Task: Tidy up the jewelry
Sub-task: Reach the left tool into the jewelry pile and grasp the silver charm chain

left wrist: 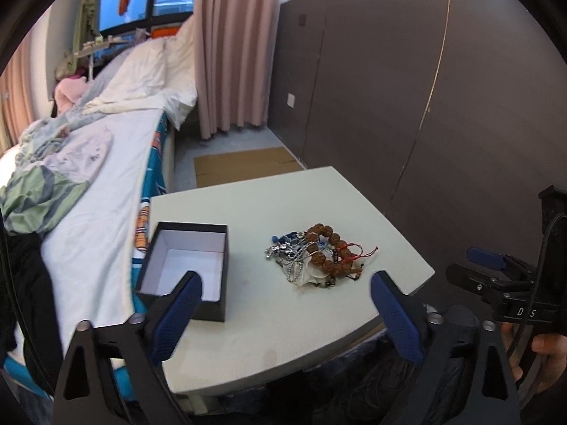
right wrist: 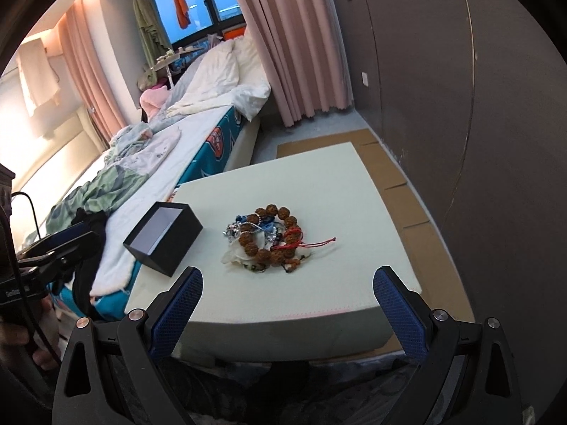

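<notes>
A pile of jewelry [left wrist: 313,256] lies on the pale table [left wrist: 269,333]: a brown bead bracelet [left wrist: 324,248], silver chains, blue beads and a red cord, on a white cloth. It also shows in the right wrist view [right wrist: 271,242]. An open black box [left wrist: 186,264] with a white inside stands left of the pile, near the table's left edge; it also shows in the right wrist view [right wrist: 163,239]. My left gripper [left wrist: 285,285] is open and empty, above the table's near part. My right gripper [right wrist: 287,279] is open and empty, near the table's front edge.
A bed [left wrist: 88,191] with crumpled bedding runs along the table's left side. A grey panelled wall [left wrist: 443,106] stands on the right. Cardboard [right wrist: 400,184] lies on the floor behind and beside the table. Pink curtains [left wrist: 230,46] hang at the back.
</notes>
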